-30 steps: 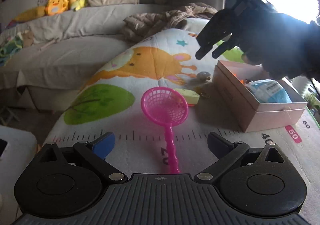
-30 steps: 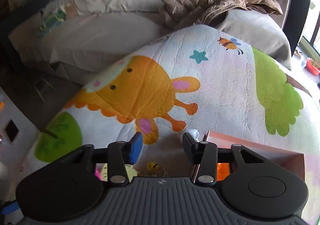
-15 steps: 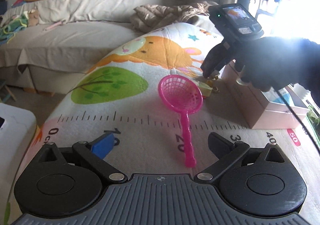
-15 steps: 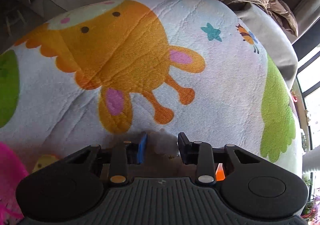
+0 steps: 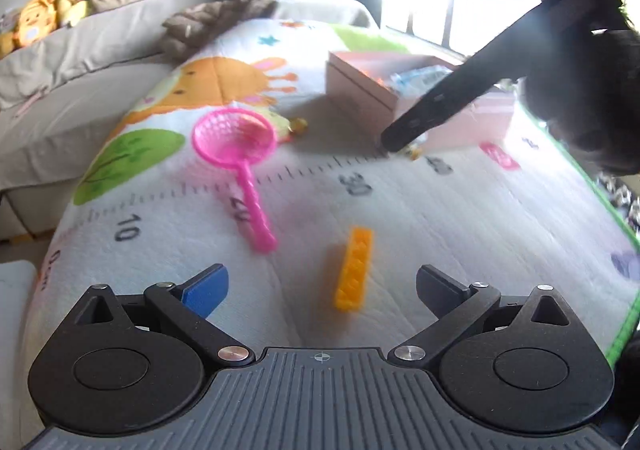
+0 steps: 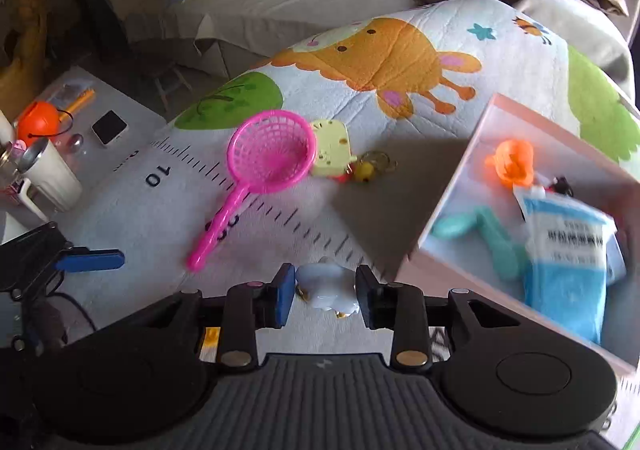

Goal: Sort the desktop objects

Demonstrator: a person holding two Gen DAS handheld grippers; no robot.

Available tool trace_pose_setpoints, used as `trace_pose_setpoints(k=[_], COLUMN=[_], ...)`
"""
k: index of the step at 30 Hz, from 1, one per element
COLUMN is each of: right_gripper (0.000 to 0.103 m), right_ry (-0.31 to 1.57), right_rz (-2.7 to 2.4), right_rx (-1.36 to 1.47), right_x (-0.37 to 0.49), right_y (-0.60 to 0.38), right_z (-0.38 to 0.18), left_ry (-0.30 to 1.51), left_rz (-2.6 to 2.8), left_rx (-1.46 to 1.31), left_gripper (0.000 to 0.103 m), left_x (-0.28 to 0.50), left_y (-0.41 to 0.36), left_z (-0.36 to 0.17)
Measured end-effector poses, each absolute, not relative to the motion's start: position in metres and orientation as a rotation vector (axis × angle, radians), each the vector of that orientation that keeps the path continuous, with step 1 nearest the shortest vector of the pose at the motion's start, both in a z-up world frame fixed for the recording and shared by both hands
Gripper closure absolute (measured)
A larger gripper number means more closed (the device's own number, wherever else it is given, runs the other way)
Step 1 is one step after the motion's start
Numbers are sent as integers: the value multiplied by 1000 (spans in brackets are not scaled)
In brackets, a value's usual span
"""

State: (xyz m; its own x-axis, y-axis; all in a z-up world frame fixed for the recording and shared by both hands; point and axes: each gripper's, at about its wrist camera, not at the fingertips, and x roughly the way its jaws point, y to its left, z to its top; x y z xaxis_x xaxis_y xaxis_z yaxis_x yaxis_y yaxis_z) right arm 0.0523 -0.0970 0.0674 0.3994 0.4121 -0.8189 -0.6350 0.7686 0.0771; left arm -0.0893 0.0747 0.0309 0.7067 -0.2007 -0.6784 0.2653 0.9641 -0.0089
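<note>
Pale toy (image 6: 327, 286) gripped (box-side).

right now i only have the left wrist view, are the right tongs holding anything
Observer: Yes. The right tongs are shut on a small pale blue toy.
Operator: what's inside the pink box, i only see its side
Observer: An orange toy, a teal plastic piece and a blue packet lie in it.
Operator: and that yellow thing behind the pink net
Observer: It is a flat yellow square toy lying against the net's rim, with a keyring beside it on the mat.
</note>
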Motion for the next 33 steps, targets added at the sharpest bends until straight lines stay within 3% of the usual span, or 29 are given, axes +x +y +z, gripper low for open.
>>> trace_pose_setpoints(k=[3, 9, 14, 20, 22, 25, 33], right_gripper=[70, 45, 23, 17, 17, 39, 39], right_ry=[906, 756, 747, 698, 675, 681, 687], right_rz=[612, 497, 734, 883, 896, 918, 763], right_rx=[-249, -258, -298, -445, -438, -412, -352], right_x=[26, -13, -38, -51, -49, -47, -53], right_y=[-132, -172, -132, -59, -48, -48, -100], right_z=[63, 53, 35, 5, 4, 6, 12], left_ry=[782, 771, 752, 800, 805, 806, 774], left_rz=[-245, -170, 74, 189, 183, 170, 87], left_rx=[118, 181, 212, 83, 72, 79, 96], left_gripper=[1, 1, 0, 0, 0, 0, 0], left_x=[-90, -95, -85, -70, -71, -72, -56], left_y=[63, 65, 92, 130, 131, 126, 105], left_z=[24, 30, 43, 56, 57, 55, 48])
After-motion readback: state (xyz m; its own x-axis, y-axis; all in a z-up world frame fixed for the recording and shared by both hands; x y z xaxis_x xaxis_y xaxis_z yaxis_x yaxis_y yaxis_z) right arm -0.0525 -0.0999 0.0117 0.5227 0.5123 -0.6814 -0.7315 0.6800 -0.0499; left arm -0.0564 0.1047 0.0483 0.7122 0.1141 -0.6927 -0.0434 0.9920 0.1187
